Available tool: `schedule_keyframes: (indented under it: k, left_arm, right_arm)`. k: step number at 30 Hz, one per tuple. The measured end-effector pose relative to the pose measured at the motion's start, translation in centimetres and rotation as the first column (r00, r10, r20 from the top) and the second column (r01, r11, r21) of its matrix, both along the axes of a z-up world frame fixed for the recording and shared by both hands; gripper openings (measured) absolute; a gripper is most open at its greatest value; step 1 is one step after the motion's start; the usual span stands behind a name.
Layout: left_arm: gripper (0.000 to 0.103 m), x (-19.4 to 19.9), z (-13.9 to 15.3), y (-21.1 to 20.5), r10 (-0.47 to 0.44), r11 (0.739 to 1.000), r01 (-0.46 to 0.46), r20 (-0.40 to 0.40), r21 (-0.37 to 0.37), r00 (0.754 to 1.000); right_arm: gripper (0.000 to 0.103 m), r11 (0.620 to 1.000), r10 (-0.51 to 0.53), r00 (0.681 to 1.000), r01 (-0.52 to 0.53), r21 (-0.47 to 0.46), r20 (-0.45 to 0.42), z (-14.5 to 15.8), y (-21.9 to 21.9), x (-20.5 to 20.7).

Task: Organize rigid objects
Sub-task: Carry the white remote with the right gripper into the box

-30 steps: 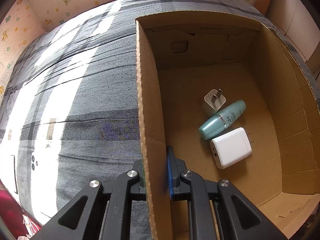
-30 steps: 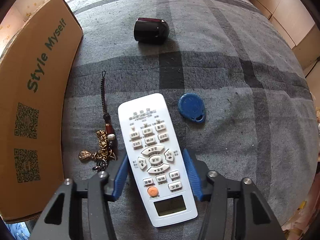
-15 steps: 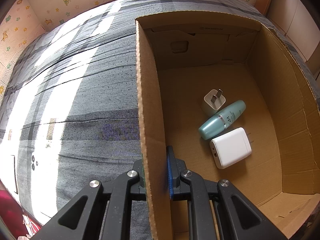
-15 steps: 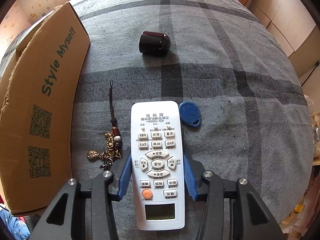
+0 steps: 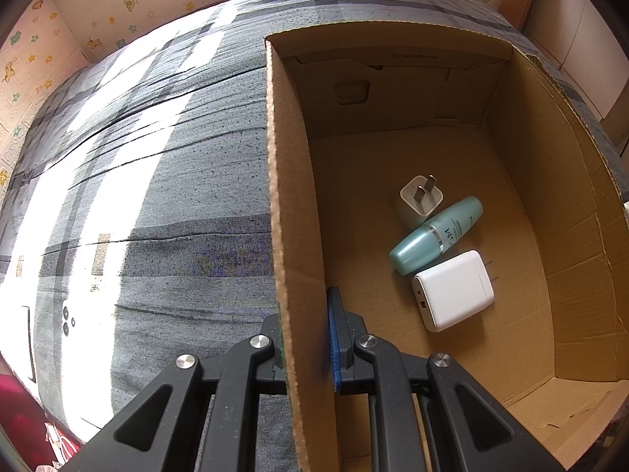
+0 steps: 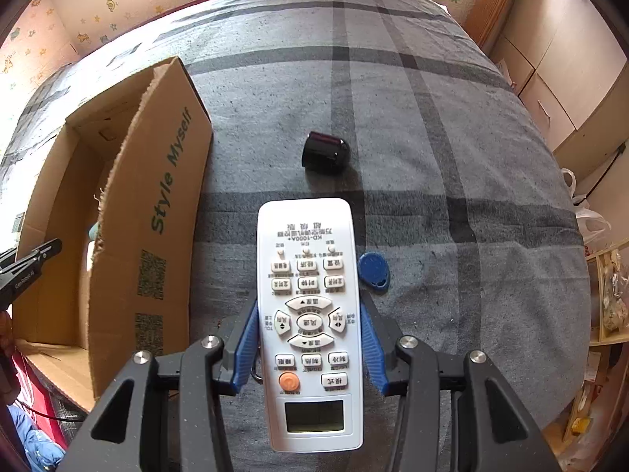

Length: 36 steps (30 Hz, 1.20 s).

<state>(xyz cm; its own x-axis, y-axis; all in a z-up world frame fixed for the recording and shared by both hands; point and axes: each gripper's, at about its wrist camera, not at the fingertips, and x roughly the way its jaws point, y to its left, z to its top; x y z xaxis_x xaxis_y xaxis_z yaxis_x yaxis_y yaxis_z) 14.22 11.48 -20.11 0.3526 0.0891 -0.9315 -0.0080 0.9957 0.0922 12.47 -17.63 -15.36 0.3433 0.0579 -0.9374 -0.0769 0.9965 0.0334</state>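
My right gripper (image 6: 308, 330) is shut on a white remote control (image 6: 308, 314) and holds it lifted above the grey plaid bed, to the right of the cardboard box (image 6: 157, 212). My left gripper (image 5: 304, 330) is shut on the box's left wall (image 5: 291, 196), one finger on each side. Inside the box lie a small white plug (image 5: 418, 202), a teal bottle (image 5: 436, 234) and a white charger (image 5: 452, 291). A black cap-shaped object (image 6: 326, 152) and a blue key fob (image 6: 374, 271) lie on the bed beyond the remote.
The box stands on the bed (image 6: 452, 157) with its top open. Wooden cupboards (image 6: 570, 78) stand beyond the bed's right edge. A wallpapered wall (image 5: 59, 39) runs behind the bed. The other gripper's finger (image 6: 29, 263) shows at the right wrist view's left edge.
My right gripper closed on the remote and lifted it off the bed; the view rose and the beaded keychain dropped out of sight. The left gripper and box have not moved.
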Motion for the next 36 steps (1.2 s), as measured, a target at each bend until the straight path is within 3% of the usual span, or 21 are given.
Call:
schedule_keyframes:
  k: [8,20,36]
  left_arm:
    - [0.013,0.1,0.0,0.0,-0.001,1.000,0.001,-0.002,0.000,1.000]
    - [0.013,0.1,0.2,0.1,0.000,1.000,0.000,0.000,-0.007,1.000]
    - [0.013,0.0,0.1,0.4,0.004,1.000,-0.004,-0.001,-0.013,1.000]
  right_arm:
    - [0.050,0.998,0.062,0.996,-0.062,-0.005,0.060,4.3,1.6,1.0]
    - [0.050,0.983,0.179,0.975,-0.182,0.012,0.132,8.5,7.8,3.0]
    - [0.050,0.946,0.316,0.943,-0.321,0.036,0.100,7.2,17.5,6.3]
